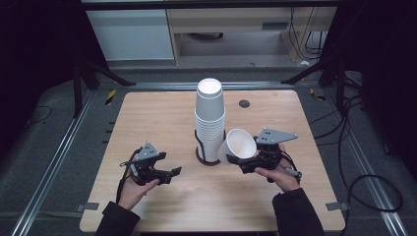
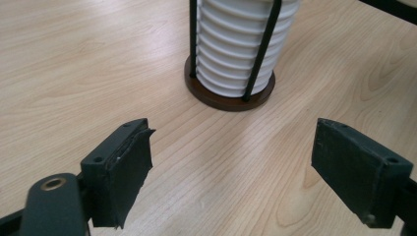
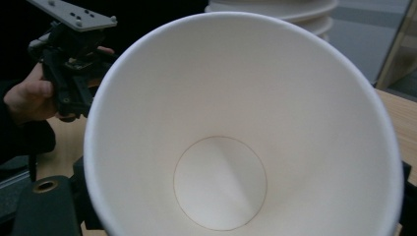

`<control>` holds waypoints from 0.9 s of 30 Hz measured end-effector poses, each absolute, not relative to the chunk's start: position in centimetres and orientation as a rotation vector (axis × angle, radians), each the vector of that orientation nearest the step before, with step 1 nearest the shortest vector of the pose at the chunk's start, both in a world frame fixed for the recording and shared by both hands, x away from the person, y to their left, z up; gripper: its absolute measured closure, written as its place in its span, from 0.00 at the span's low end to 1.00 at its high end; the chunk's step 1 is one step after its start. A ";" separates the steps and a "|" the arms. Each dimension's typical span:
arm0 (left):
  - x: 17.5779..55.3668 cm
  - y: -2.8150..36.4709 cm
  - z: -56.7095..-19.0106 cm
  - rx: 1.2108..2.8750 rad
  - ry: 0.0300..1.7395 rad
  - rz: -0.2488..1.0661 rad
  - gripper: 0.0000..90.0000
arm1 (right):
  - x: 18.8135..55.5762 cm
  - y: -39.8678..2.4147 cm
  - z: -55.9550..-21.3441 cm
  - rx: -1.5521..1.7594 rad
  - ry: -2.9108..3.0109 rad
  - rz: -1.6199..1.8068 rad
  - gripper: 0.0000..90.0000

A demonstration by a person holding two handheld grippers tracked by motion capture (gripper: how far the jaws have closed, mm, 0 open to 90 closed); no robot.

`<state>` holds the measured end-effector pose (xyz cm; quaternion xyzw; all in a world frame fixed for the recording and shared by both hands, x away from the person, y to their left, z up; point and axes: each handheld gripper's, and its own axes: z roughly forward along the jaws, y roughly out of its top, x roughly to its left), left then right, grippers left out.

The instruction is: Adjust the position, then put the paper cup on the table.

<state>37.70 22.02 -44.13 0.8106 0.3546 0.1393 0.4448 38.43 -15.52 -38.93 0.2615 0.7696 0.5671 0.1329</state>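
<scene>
you have a light wooden table with rounded corners [image 1: 147, 128] under you, with a small dark round grommet [image 1: 244, 103] set into its top near the far edge. the table stands on grey floor, and silver metal rails [image 1: 59, 147] run along both of its sides. black cables [image 1: 366, 182] loop across the floor on your right. beyond the far edge you see a pale wooden cabinet [image 1: 236, 22] and a white panel [image 1: 130, 32] beside it, with yellow-and-black striped tape marks [image 1: 111, 96] near the table's far corners.
</scene>
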 end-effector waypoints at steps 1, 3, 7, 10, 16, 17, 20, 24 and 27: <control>37.7 22.1 -44.2 2.007 0.886 0.342 0.17 | 38.5 -15.8 -38.9 0.773 2.220 1.635 0.16; 37.8 22.2 -44.3 2.007 0.897 0.344 0.16 | 38.7 -16.4 -39.0 0.803 2.200 1.612 0.16; 38.1 22.5 -44.5 2.011 0.923 0.352 0.16 | 39.3 -17.4 -39.2 0.877 2.164 1.557 0.16; 38.2 22.8 -44.6 2.011 0.942 0.359 0.16 | 39.6 -17.9 -39.4 0.931 2.152 1.485 0.16; 38.5 23.4 -44.8 2.003 0.976 0.388 0.16 | 40.1 -19.1 -39.7 1.003 2.103 1.399 0.16; 38.6 23.6 -44.7 1.998 0.979 0.392 0.16 | 40.2 -19.3 -39.7 1.016 2.095 1.383 0.16; 38.6 23.8 -44.7 1.988 0.990 0.399 0.16 | 40.6 -20.2 -39.9 1.070 2.053 1.336 0.16; 38.7 24.0 -44.8 1.990 1.005 0.414 0.16 | 41.1 -21.3 -40.2 1.144 2.010 1.245 0.16; 38.7 24.1 -44.8 1.992 1.002 0.410 0.16 | 41.3 -22.0 -40.4 1.172 1.990 1.201 0.16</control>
